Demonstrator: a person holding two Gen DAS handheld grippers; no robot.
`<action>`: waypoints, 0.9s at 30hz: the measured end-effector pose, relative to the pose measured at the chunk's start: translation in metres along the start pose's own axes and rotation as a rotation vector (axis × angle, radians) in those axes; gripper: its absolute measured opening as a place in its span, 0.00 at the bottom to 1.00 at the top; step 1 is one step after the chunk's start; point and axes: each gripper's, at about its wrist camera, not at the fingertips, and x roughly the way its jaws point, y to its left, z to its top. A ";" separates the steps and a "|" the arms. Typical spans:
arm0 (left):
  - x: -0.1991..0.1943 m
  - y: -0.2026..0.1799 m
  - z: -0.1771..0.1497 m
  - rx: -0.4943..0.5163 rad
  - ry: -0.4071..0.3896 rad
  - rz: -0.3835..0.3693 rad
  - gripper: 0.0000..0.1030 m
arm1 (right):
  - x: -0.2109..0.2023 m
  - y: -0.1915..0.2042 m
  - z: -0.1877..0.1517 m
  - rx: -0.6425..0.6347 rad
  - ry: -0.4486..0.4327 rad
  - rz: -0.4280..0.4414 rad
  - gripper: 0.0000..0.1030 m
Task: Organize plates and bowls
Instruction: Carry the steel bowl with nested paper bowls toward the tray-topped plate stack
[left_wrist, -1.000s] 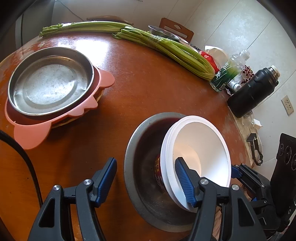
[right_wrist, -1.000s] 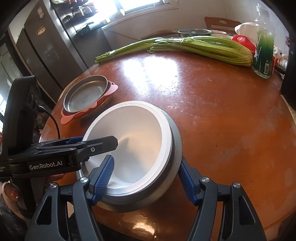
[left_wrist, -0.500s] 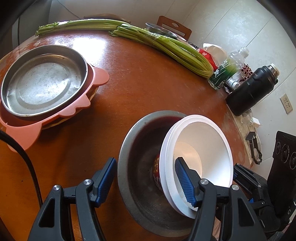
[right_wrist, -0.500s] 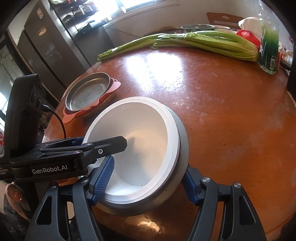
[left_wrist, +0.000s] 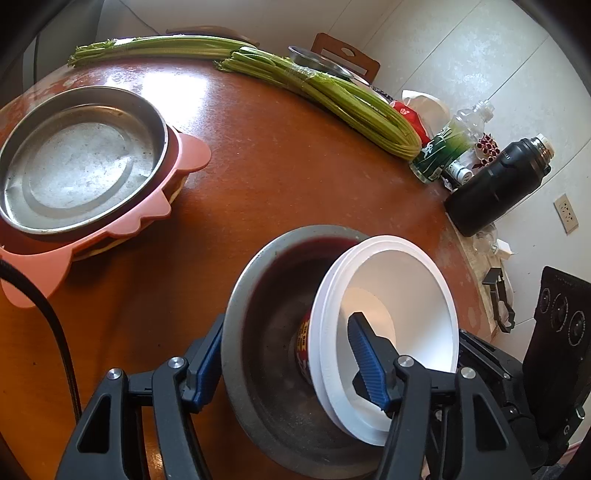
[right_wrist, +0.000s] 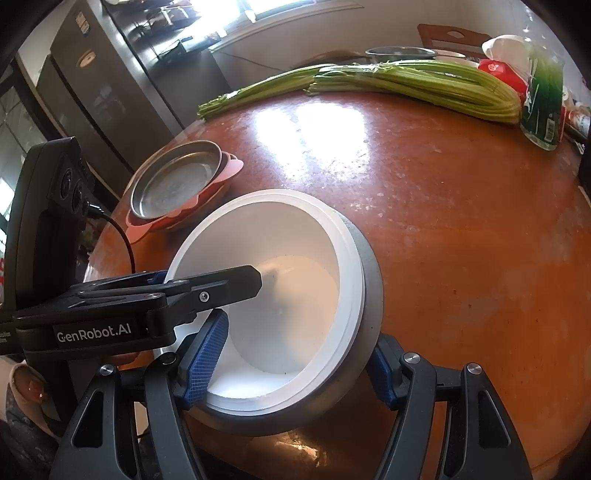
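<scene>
A white bowl lies tilted inside a steel bowl near the table's front edge; both also show in the right wrist view, the white bowl and the steel bowl. My left gripper is shut across both, one finger outside the steel rim and one inside the white bowl. My right gripper is shut across the same pair from the other side. A steel plate sits stacked on a pink plate at the left.
Celery bunches lie across the far side of the round brown table. A green bottle and a black flask stand at the right edge. A fridge stands beyond the table.
The two nested bowls have tipped up and lifted a little off the table between both grippers. My left gripper's finger has closed in onto the steel rim.
</scene>
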 end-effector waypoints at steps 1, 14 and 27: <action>0.000 -0.001 0.000 0.000 0.005 -0.022 0.63 | 0.001 0.001 0.000 -0.001 0.001 0.000 0.70; -0.012 -0.007 0.002 0.014 -0.027 0.008 0.63 | -0.006 0.007 0.007 -0.011 -0.020 0.017 0.70; -0.053 0.000 0.013 0.007 -0.110 0.027 0.63 | -0.016 0.041 0.034 -0.081 -0.061 0.036 0.70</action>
